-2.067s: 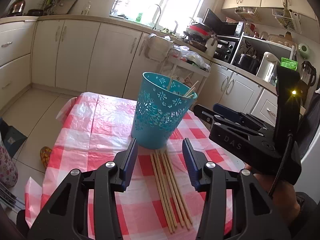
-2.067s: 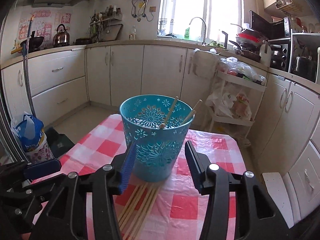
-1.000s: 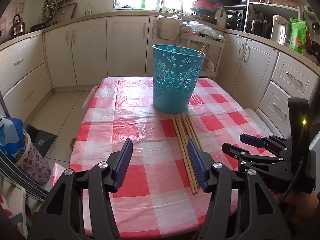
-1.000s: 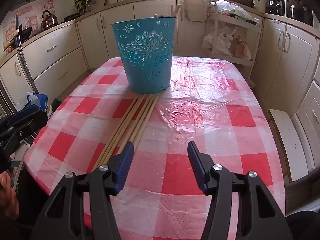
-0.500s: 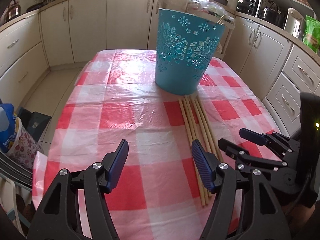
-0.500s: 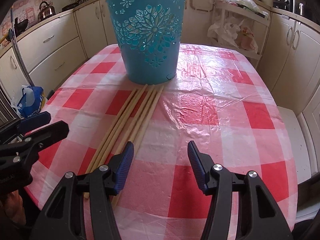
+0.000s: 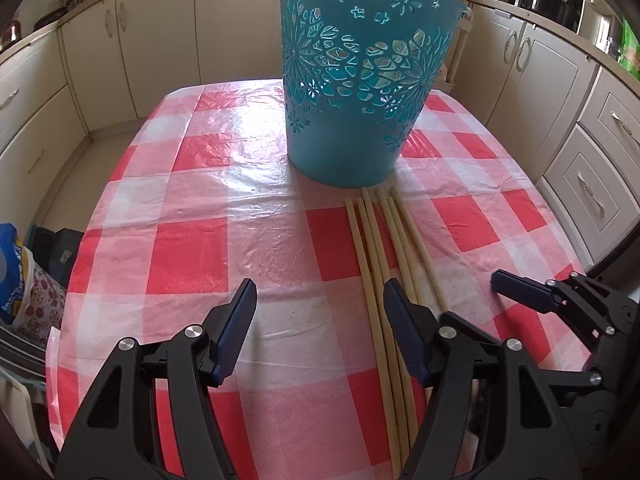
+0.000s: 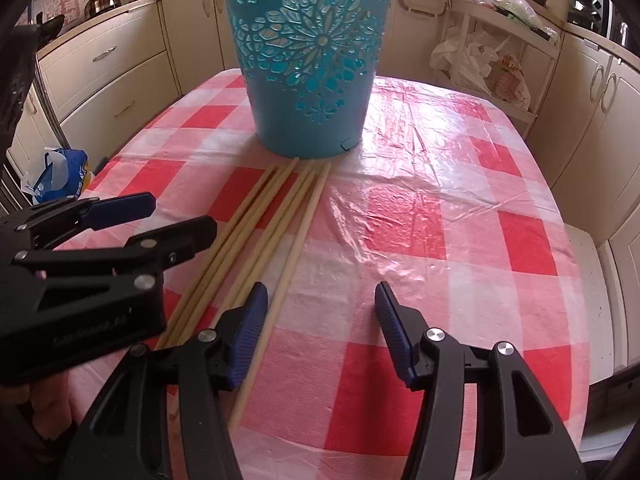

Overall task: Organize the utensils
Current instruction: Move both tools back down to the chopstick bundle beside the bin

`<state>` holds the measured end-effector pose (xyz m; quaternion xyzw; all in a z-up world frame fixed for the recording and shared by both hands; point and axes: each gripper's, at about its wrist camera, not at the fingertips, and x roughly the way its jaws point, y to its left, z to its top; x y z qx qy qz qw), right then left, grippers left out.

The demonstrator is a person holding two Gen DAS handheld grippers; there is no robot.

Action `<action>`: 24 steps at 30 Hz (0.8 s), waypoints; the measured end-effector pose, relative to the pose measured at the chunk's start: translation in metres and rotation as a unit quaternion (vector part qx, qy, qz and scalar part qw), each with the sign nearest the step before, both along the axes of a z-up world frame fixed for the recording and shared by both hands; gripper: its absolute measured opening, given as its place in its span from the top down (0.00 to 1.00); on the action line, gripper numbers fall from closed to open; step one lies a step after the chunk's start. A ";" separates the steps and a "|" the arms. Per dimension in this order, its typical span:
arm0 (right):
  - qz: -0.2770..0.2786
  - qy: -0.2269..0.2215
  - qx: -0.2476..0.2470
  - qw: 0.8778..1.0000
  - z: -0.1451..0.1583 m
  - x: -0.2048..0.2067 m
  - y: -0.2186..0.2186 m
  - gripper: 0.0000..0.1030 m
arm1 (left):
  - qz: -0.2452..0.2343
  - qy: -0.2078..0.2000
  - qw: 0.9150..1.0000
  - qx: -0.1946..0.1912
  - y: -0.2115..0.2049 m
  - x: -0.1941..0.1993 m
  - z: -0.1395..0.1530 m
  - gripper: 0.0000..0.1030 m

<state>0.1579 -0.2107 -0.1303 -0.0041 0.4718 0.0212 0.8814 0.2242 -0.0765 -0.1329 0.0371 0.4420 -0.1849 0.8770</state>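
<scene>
1. While both grippers hang over the red-and-white checked tablecloth [image 7: 192,256], the left gripper [image 7: 320,300] has its jaws apart with only bare cloth between them, gripping nothing
2. Just to the right of its right finger [image 7: 404,336] lies a row of long pale wooden sticks [image 7: 374,248], flat on the cloth and side by side; the nearest ones pass under that finger's outer edge in the left wrist view, and whether it touches them cannot be told
3. Ahead of the left gripper, past the far ends of the sticks, a teal cut-out bucket [image 7: 360,80] stands upright on the table
4. Further right in that view, the right gripper [image 7: 516,292] shows from the side, low over the cloth near the table edge
5. The right gripper's jaws are closing, with one stick and otherwise bare cloth between them; its left finger [image 8: 250,328] sits over the row, the outermost stick running just inside it, not pressed from both sides
6. From the right wrist view the sticks [image 8: 280,216] run away from the gripper, fanning slightly, to the foot of the bucket [image 8: 308,60], which stands straight ahead
7. The left gripper [image 8: 176,216] shows at the left of that view, over the near part of the sticks
</scene>
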 end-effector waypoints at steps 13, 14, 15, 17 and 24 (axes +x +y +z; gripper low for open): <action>-0.003 0.003 0.012 1.000 0.003 -0.003 -0.012 0.64 | 0.000 0.006 1.000 0.024 -0.015 0.029 -0.007 0.39; -0.002 0.004 0.014 1.000 0.003 -0.002 -0.012 0.64 | -0.004 0.005 1.000 0.026 -0.017 0.030 -0.007 0.39; -0.002 0.005 0.014 1.000 0.003 -0.001 -0.012 0.64 | -0.005 0.004 1.000 0.027 -0.019 0.030 -0.007 0.39; -0.002 0.005 0.010 1.000 0.003 0.001 -0.012 0.64 | -0.006 0.004 1.000 0.027 -0.020 0.029 -0.006 0.39; 0.000 0.006 0.003 1.000 0.003 0.002 -0.011 0.64 | -0.007 0.001 0.999 0.032 -0.022 0.031 -0.007 0.39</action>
